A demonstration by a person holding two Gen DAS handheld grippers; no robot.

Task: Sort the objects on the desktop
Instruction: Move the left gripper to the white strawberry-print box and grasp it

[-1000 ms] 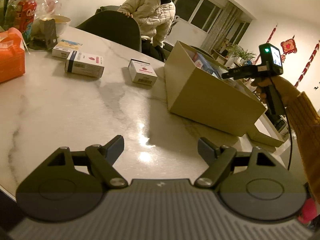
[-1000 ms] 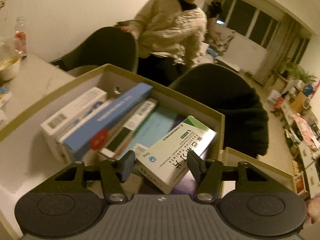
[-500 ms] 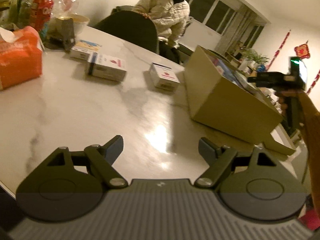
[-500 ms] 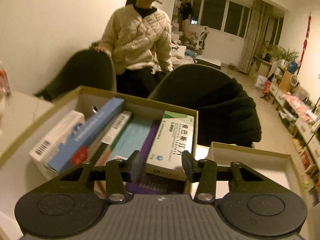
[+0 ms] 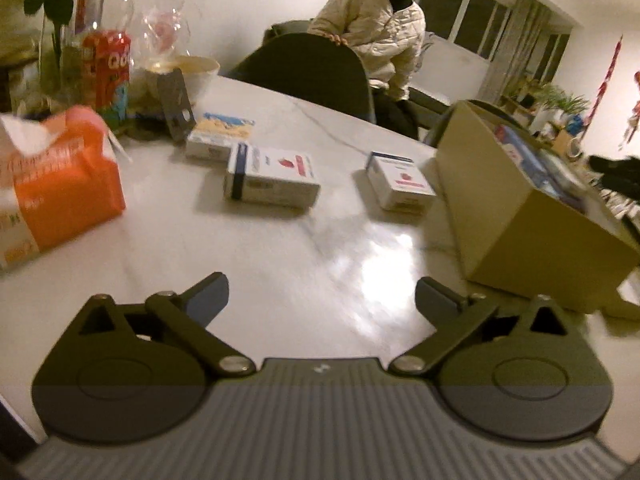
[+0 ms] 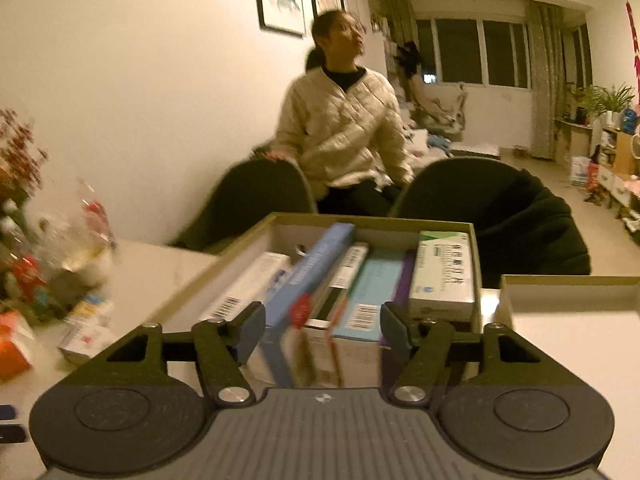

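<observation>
Marble table: your right gripper just opened, empty, the green-white box dropped in the cardboard box. Left gripper widened fully, empty, three packs left beside it.

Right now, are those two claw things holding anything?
No. The left gripper is open over bare table; the right gripper, just opening, hangs empty before the box.
</observation>
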